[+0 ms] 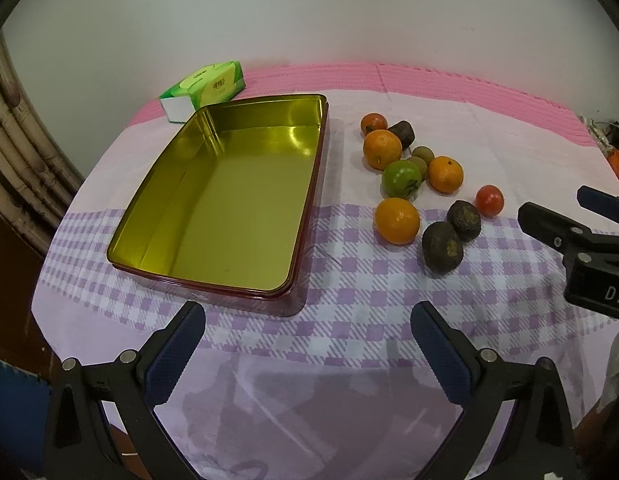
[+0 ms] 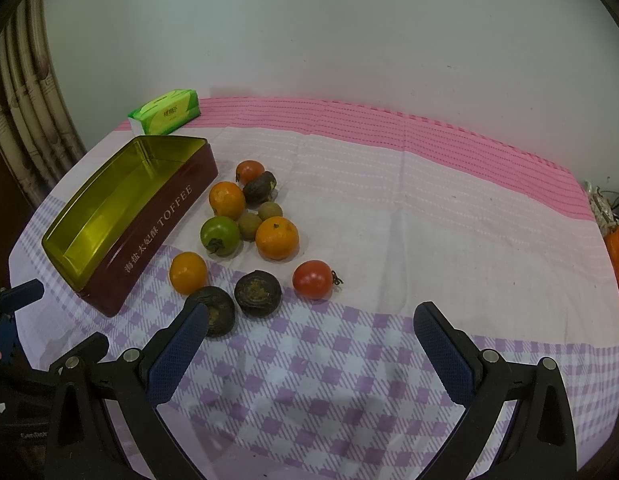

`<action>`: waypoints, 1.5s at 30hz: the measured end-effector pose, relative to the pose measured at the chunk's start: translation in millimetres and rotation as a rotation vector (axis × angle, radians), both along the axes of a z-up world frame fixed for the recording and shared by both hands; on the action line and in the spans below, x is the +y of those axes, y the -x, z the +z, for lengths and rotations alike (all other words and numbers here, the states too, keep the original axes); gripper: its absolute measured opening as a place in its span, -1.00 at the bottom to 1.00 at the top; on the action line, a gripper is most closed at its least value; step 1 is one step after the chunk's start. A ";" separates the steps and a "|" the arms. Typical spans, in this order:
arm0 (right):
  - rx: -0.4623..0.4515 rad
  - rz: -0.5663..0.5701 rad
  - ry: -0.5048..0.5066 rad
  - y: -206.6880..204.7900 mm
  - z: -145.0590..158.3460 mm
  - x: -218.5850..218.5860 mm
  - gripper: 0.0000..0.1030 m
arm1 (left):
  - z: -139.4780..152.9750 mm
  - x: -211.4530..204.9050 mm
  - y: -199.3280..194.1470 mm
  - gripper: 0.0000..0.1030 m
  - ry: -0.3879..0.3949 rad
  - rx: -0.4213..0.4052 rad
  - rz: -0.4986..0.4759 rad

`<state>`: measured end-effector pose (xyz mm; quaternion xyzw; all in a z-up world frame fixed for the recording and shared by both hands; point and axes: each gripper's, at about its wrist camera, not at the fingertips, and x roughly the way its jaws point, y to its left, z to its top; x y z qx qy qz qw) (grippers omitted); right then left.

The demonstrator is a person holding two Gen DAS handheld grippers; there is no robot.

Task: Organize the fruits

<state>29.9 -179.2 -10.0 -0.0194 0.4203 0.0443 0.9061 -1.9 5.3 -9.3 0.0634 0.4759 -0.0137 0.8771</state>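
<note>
table: checked cloth [image 2: 349,360] | on it: toffee tin [image 1: 245,152], tissue pack [image 1: 205,88], loose fruits [image 1: 403,178]

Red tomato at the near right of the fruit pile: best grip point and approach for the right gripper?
Grip the red tomato across its round middle, coming from above and the near side with the right gripper, whose jaws are open. It lies apart from the other fruit, stem pointing right, so I'd set the fingers front and back, clear of the stem. The dark wrinkled fruit to its left leaves room.
</note>
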 end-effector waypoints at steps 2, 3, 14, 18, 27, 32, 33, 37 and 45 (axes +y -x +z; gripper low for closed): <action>0.001 0.001 0.001 0.3 -0.3 -0.3 0.98 | -0.4 -1.3 0.9 0.99 -0.002 -0.003 -0.005; 0.001 0.002 -0.001 0.5 -0.6 -0.3 0.98 | -0.7 -1.9 1.0 0.99 -0.004 -0.003 -0.007; -0.001 -0.001 0.006 0.6 -2.9 -0.8 0.97 | 0.1 -6.5 2.3 0.98 -0.014 -0.004 -0.022; -0.002 -0.002 0.010 0.5 -4.1 -1.5 0.97 | -0.6 -8.4 2.5 0.98 -0.015 0.003 -0.030; 0.004 -0.004 0.007 -0.4 -5.8 -3.8 0.98 | -1.1 -14.4 5.1 0.99 -0.032 0.001 -0.050; 0.008 -0.008 0.009 -0.8 -7.5 -5.1 0.97 | -0.9 -15.3 5.6 0.99 -0.029 0.000 -0.059; 0.009 -0.008 0.010 -1.7 -8.0 -4.8 0.98 | -1.0 -15.7 5.5 0.99 -0.029 0.000 -0.058; 0.016 -0.006 0.018 -2.7 -11.0 -5.2 0.98 | -1.2 -15.1 5.5 0.99 -0.026 0.000 -0.060; 0.034 -0.005 0.024 -6.6 -18.2 -11.3 0.97 | -2.3 -13.2 5.8 0.99 -0.020 0.002 -0.058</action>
